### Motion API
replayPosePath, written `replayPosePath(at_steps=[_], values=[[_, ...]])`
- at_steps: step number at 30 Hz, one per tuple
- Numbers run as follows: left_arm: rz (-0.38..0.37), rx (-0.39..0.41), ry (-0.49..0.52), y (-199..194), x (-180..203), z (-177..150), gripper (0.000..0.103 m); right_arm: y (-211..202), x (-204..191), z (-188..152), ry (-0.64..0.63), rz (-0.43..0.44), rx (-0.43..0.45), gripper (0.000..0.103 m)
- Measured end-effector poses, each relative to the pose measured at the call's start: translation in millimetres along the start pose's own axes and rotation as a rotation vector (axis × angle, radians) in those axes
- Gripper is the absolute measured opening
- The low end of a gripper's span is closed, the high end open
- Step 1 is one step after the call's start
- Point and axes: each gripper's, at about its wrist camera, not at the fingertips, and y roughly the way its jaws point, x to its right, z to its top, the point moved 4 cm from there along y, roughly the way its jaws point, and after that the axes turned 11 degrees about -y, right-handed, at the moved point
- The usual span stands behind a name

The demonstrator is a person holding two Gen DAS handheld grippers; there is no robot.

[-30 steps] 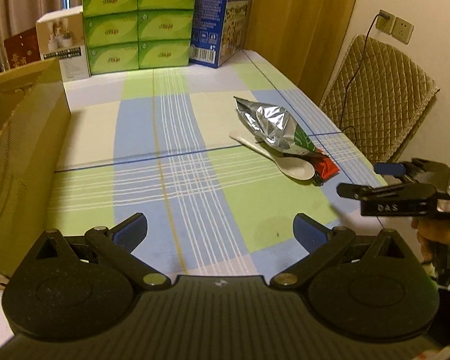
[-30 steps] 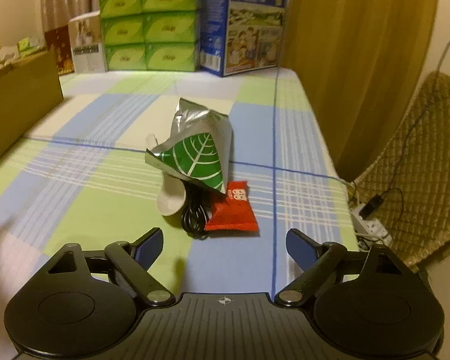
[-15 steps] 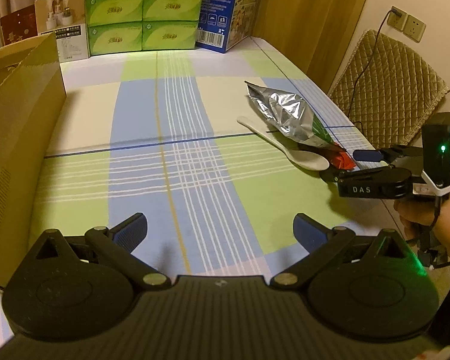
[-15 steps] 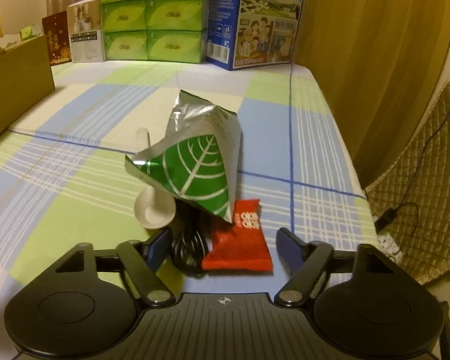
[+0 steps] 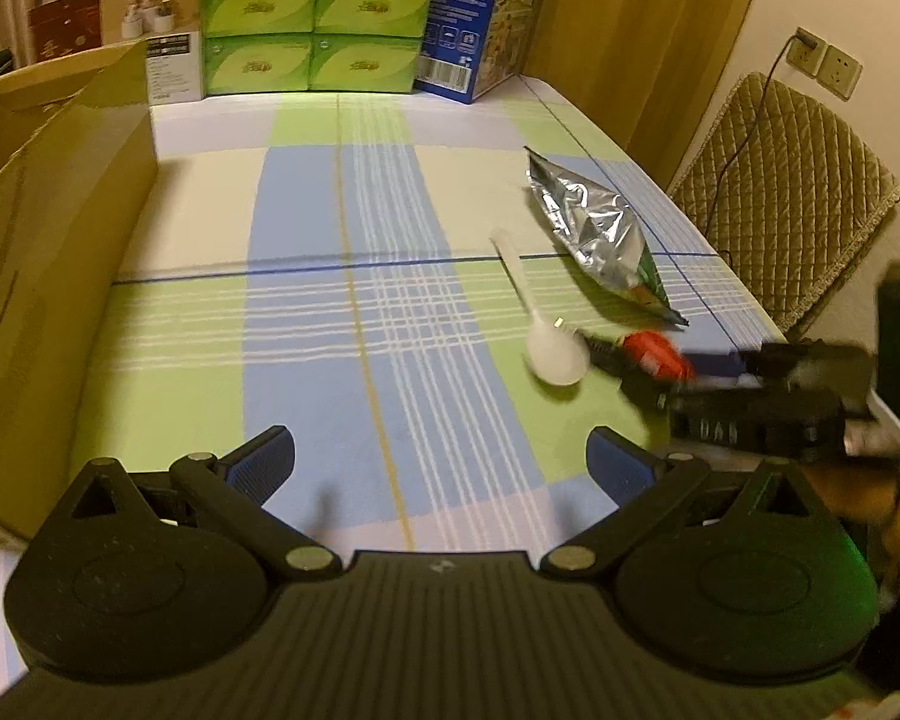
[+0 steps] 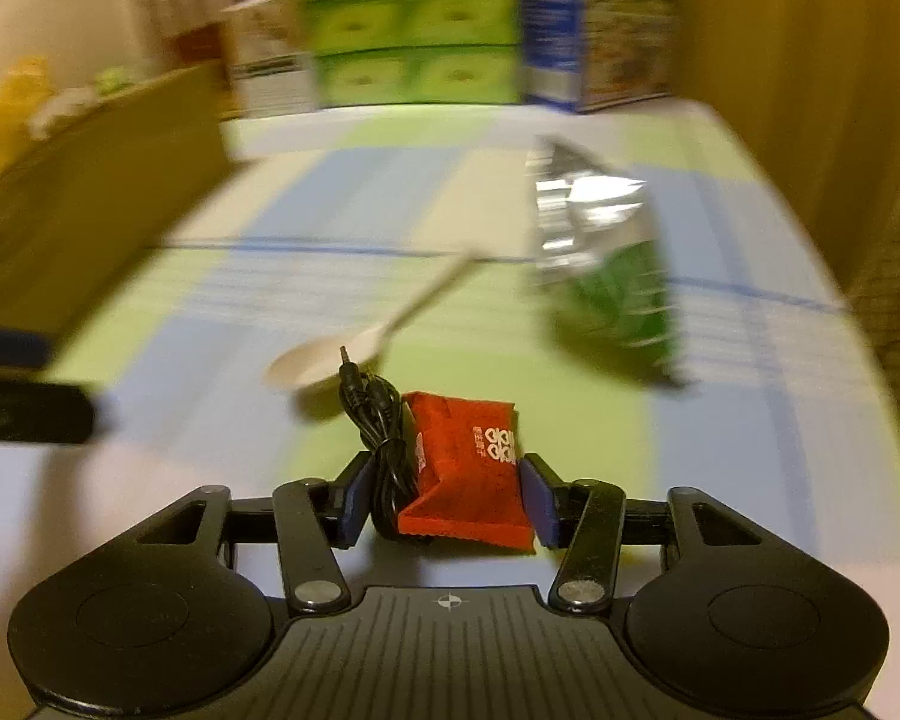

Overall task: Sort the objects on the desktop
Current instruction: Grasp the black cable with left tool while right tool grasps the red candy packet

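Red packet and coiled black cable pinched together between right gripper fingers just above tablecloth; judged light, soft, crushable, slip-prone, best gripped mid-body; left gripper spread, empty.

Tablecloth: plaid of pale green, light blue and cream blocks, crossed by thin white lines, one dark blue line, one mustard line. Snack bag: crinkled silver foil; green face with white leaf veins in the right wrist view. Spoon: off-white. Sachet: red with white lettering. Cable: black. Gripper pads: dark blue on black arms. Stacked boxes: bright green. Carton: plain tan.
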Motion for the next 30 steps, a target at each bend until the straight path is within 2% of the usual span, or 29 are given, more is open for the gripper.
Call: replayPosePath(at_steps=[2, 7, 10, 15, 16, 17, 18, 23, 26, 29, 30], values=[[0.006, 0.0, -0.014, -5, -5, -4, 0.102, -10, -17, -2, -0.005, 0.037, 0.024, 0.058], [0.019, 0.002, -0.024, -19, -16, -12, 0.102, -27, -16, -4, 0.038, -0.002, 0.066, 0.06], [0.022, -0.003, -0.042, -22, -22, -18, 0.102, -22, -3, -5, 0.044, -0.028, 0.046, 0.06], [-0.013, -0.007, -0.056, -21, -17, -24, 0.101, -10, 10, -9, 0.028, -0.001, 0.021, 0.058], [-0.022, -0.008, -0.052, -20, -14, -25, 0.101, -10, 10, -10, 0.009, 0.003, 0.026, 0.056], [-0.031, -0.008, -0.048, -19, -10, -25, 0.101, -11, 10, -10, -0.019, 0.004, 0.027, 0.042], [-0.04, -0.01, -0.044, -16, -6, -26, 0.101, -12, 11, -11, -0.036, -0.007, 0.027, 0.033], [-0.077, -0.02, -0.021, -4, 14, -24, 0.1, -28, 32, -27, 0.011, -0.109, 0.033, 0.03], [-0.097, -0.027, -0.002, 9, 31, -22, 0.092, -38, 44, -38, 0.055, -0.138, 0.037, 0.03], [-0.106, -0.029, 0.024, 24, 48, -22, 0.08, -47, 47, -46, 0.075, -0.157, 0.042, 0.03], [-0.104, -0.033, 0.036, 30, 54, -23, 0.073, -50, 48, -47, 0.077, -0.16, 0.044, 0.03]])
